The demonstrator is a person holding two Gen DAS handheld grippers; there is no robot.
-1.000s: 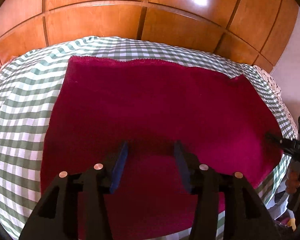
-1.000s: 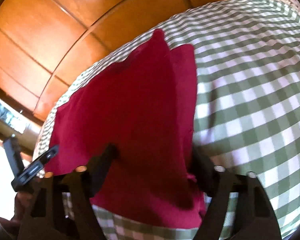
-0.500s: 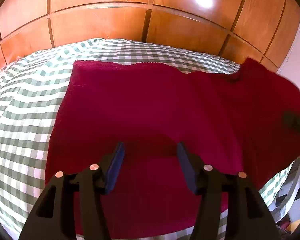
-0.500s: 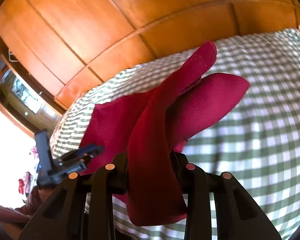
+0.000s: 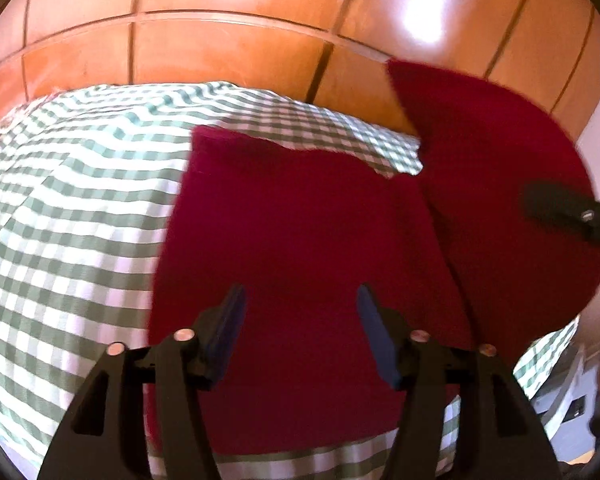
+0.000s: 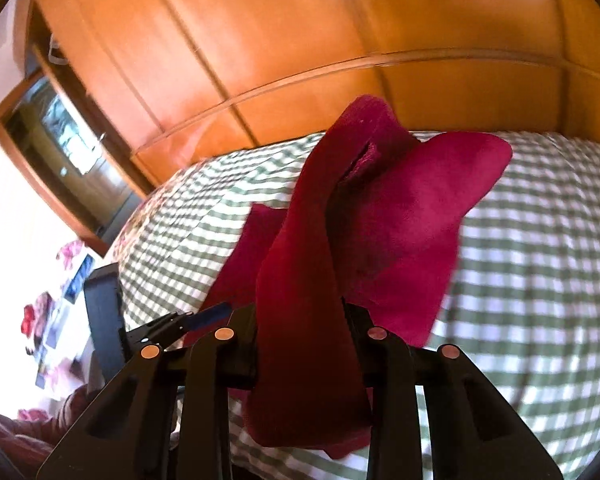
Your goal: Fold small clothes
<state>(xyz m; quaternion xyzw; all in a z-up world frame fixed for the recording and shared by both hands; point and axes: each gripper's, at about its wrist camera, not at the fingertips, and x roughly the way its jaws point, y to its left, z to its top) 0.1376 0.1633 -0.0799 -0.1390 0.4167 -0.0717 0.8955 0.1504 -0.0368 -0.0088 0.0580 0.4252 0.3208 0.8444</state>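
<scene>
A dark red cloth (image 5: 300,240) lies on the green-and-white checked bed cover (image 5: 80,208). My left gripper (image 5: 300,316) is open and empty, its blue-padded fingers (image 5: 230,320) hovering over the cloth's near part. My right gripper (image 6: 300,320) is shut on the cloth's right edge (image 6: 308,280) and holds it lifted off the bed, so the cloth's right side (image 5: 500,200) stands up and leans left. The right gripper shows at the right edge of the left wrist view (image 5: 568,212). The left gripper shows at the lower left of the right wrist view (image 6: 172,328).
A wooden panelled wardrobe (image 5: 240,32) stands behind the bed. In the right wrist view a doorway (image 6: 60,148) is at the left and the checked cover (image 6: 540,260) stretches to the right. Grey objects (image 5: 568,400) sit off the bed's right side.
My right gripper has closed on the cloth's right edge, lifted it off the bed and carried it up and leftward. My left gripper stayed open over the cloth, with the view shifted left.
</scene>
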